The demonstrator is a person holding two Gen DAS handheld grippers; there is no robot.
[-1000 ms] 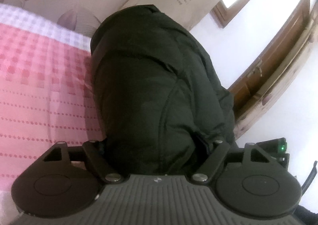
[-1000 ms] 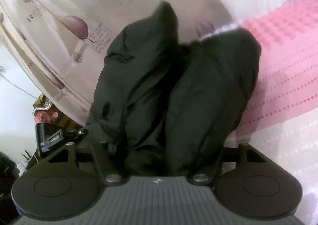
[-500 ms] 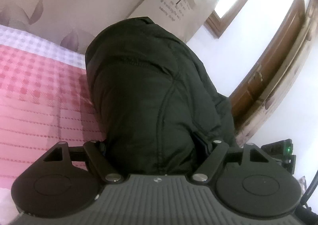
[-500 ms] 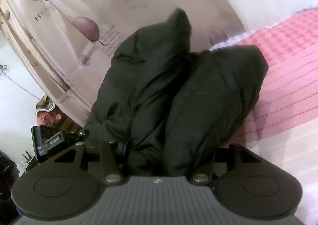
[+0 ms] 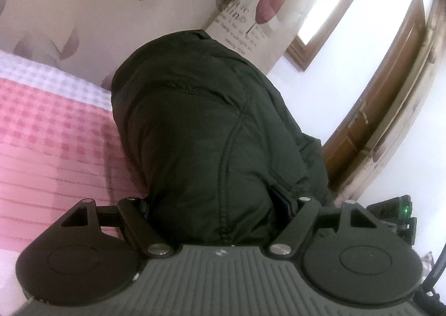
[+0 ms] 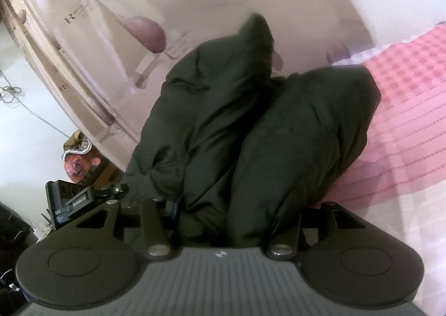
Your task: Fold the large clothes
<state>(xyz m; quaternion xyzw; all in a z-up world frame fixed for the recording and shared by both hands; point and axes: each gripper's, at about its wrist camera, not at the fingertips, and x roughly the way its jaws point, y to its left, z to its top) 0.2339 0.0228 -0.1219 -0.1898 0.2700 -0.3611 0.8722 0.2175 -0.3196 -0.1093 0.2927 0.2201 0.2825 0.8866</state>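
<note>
Left wrist view is showing you the dark padded jacket [image 5: 206, 143] bulging up from between your left tongs [image 5: 220, 204], filling the middle of the frame from about 6 o'clock up to 12 o'clock. Your left tongs are clamping a thick bunch of that jacket, with the fabric packed between both linkage arms and hiding the fingertips. A curved seam is running down the jacket's face toward the tongs. At 9 o'clock the bed [image 5: 50, 132] is lying under a pink checked cover with a pale band along its far edge, and the jacket's left side is touching or hanging just above it; you cannot tell which. At 12 o'clock a curtain [image 5: 83, 3] printed with purple leaves and lettering is hanging behind the bed, and at 2 o'clock a wooden door [image 5: 387, 104] is standing against a white wall. Right wrist view is showing your right tongs [image 6: 223, 215] gripping the same jacket [image 6: 292, 143], which is rising in two puffy lobes, one peaking near 12 o'clock and one leaning toward 2 o'clock over the bed [image 6: 412, 109]. At 9 o'clock a small black device [image 6: 69, 201] is sitting beside the right tongs.
</note>
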